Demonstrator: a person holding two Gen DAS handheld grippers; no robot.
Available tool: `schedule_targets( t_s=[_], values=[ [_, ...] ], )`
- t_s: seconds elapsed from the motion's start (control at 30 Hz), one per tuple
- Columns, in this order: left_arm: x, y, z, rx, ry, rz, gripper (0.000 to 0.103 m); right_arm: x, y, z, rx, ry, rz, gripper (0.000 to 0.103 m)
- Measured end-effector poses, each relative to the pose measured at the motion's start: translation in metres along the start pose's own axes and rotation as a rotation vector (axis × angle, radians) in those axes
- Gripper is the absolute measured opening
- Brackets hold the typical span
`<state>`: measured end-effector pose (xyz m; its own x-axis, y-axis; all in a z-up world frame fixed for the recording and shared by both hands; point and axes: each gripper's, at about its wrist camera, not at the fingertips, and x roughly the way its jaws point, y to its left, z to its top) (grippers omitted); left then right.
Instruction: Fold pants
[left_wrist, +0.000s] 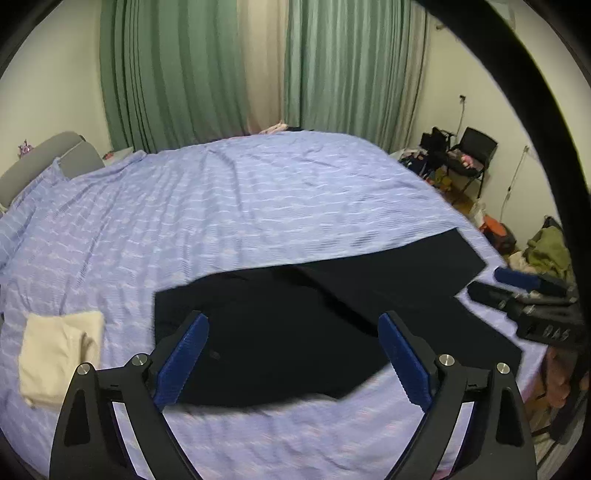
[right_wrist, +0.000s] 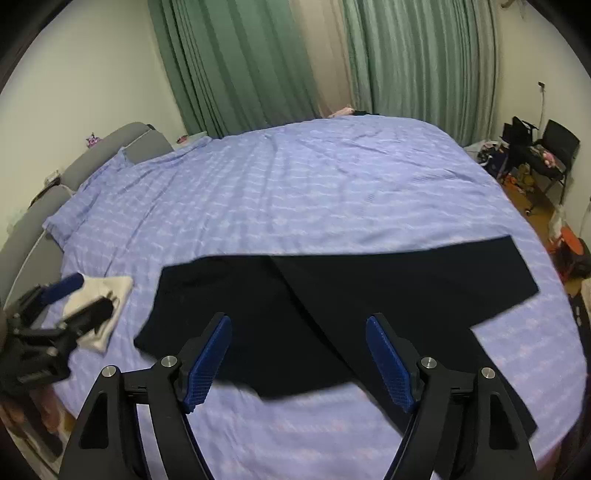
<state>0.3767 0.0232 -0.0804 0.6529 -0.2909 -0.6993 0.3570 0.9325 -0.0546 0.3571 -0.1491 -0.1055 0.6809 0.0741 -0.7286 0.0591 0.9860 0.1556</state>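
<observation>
Black pants (left_wrist: 314, 325) lie spread flat on the blue bedspread, waist to the left, two legs splayed to the right; they also show in the right wrist view (right_wrist: 332, 306). My left gripper (left_wrist: 293, 323) is open and empty, hovering above the waist end of the pants. My right gripper (right_wrist: 298, 325) is open and empty, above the crotch and near leg. The right gripper also shows at the right edge of the left wrist view (left_wrist: 513, 286), open. The left gripper shows at the left edge of the right wrist view (right_wrist: 79, 293), open.
A folded cream cloth (left_wrist: 59, 350) lies on the bed left of the pants, also in the right wrist view (right_wrist: 107, 299). The blue patterned bedspread (left_wrist: 240, 206) covers the bed. Green curtains (left_wrist: 184, 74) hang behind. A chair and clutter (left_wrist: 465, 155) stand at right.
</observation>
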Motion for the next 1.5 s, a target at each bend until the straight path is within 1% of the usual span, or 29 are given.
schedule_targets(
  t_s=[0.1, 0.23, 0.27, 0.33, 0.4, 0.47, 0.53, 0.63, 0.67, 0.73, 0.8, 0.87, 0.93, 0.97, 1.03, 1.13, 1.23, 1.27, 1.3, 1.33, 1.37, 1.4, 1.43, 1.47, 1.5],
  values=[
    [-0.018, -0.047, -0.015, -0.016, 0.001, 0.012, 0.095, -0.028, -0.035, -0.025, -0.015, 0.019, -0.008, 0.076],
    [-0.018, -0.095, -0.037, -0.074, 0.038, 0.028, 0.095, -0.053, -0.079, -0.051, -0.032, 0.06, -0.003, 0.076],
    [-0.016, -0.112, -0.045, -0.097, 0.056, 0.033, 0.095, -0.058, -0.087, -0.058, -0.036, 0.068, 0.003, 0.076],
    [-0.014, -0.134, -0.056, -0.118, 0.081, 0.044, 0.095, -0.065, -0.111, -0.074, -0.054, 0.088, 0.013, 0.076],
    [-0.011, -0.16, -0.07, -0.13, 0.108, 0.059, 0.095, -0.068, -0.133, -0.091, -0.085, 0.115, 0.003, 0.076],
    [-0.004, -0.182, -0.086, -0.143, 0.144, 0.054, 0.095, -0.066, -0.149, -0.106, -0.1, 0.143, 0.003, 0.076],
    [0.006, -0.201, -0.1, -0.142, 0.196, 0.053, 0.095, -0.058, -0.165, -0.121, -0.107, 0.196, 0.0, 0.076],
    [0.019, -0.219, -0.113, -0.127, 0.251, 0.054, 0.095, -0.042, -0.183, -0.146, -0.11, 0.264, -0.004, 0.076],
    [0.024, -0.224, -0.117, -0.117, 0.268, 0.058, 0.095, -0.035, -0.188, -0.153, -0.109, 0.285, 0.0, 0.076],
    [0.03, -0.234, -0.124, -0.098, 0.288, 0.06, 0.095, -0.017, -0.195, -0.169, -0.101, 0.343, -0.02, 0.076],
    [0.038, -0.238, -0.13, -0.093, 0.317, 0.057, 0.095, -0.001, -0.2, -0.184, -0.102, 0.39, -0.021, 0.076],
    [0.05, -0.241, -0.135, -0.088, 0.352, 0.046, 0.095, 0.015, -0.204, -0.202, -0.098, 0.443, -0.042, 0.076],
    [0.06, -0.245, -0.14, -0.07, 0.385, 0.047, 0.095, 0.034, -0.206, -0.217, -0.094, 0.505, -0.057, 0.075],
    [0.065, -0.248, -0.141, -0.057, 0.397, 0.036, 0.095, 0.044, -0.207, -0.224, -0.103, 0.529, -0.061, 0.075],
    [0.072, -0.251, -0.141, -0.028, 0.419, 0.025, 0.095, 0.059, -0.206, -0.233, -0.129, 0.556, -0.097, 0.074],
    [0.082, -0.251, -0.14, 0.008, 0.437, 0.002, 0.095, 0.08, -0.207, -0.241, -0.133, 0.585, -0.136, 0.072],
    [0.093, -0.25, -0.136, 0.032, 0.452, -0.02, 0.095, 0.095, -0.208, -0.245, -0.118, 0.604, -0.174, 0.067],
    [0.097, -0.248, -0.135, 0.04, 0.46, -0.026, 0.095, 0.1, -0.209, -0.246, -0.117, 0.612, -0.192, 0.062],
    [0.099, -0.248, -0.134, 0.043, 0.463, -0.032, 0.095, 0.105, -0.21, -0.246, -0.113, 0.621, -0.203, 0.06],
    [0.101, -0.246, -0.133, 0.047, 0.465, -0.038, 0.095, 0.108, -0.211, -0.245, -0.107, 0.626, -0.21, 0.054],
    [0.104, -0.244, -0.132, 0.052, 0.465, -0.046, 0.095, 0.11, -0.212, -0.244, -0.096, 0.626, -0.215, 0.042],
    [0.106, -0.243, -0.131, 0.058, 0.464, -0.053, 0.095, 0.11, -0.213, -0.241, -0.083, 0.622, -0.213, 0.028],
    [0.109, -0.242, -0.129, 0.066, 0.464, -0.058, 0.095, 0.108, -0.214, -0.238, -0.07, 0.618, -0.208, 0.019],
    [0.111, -0.241, -0.126, 0.08, 0.459, -0.062, 0.095, 0.104, -0.215, -0.232, -0.056, 0.606, -0.195, 0.006],
    [0.113, -0.24, -0.123, 0.096, 0.453, -0.064, 0.095, 0.1, -0.215, -0.227, -0.05, 0.597, -0.197, 0.006]
  ],
)
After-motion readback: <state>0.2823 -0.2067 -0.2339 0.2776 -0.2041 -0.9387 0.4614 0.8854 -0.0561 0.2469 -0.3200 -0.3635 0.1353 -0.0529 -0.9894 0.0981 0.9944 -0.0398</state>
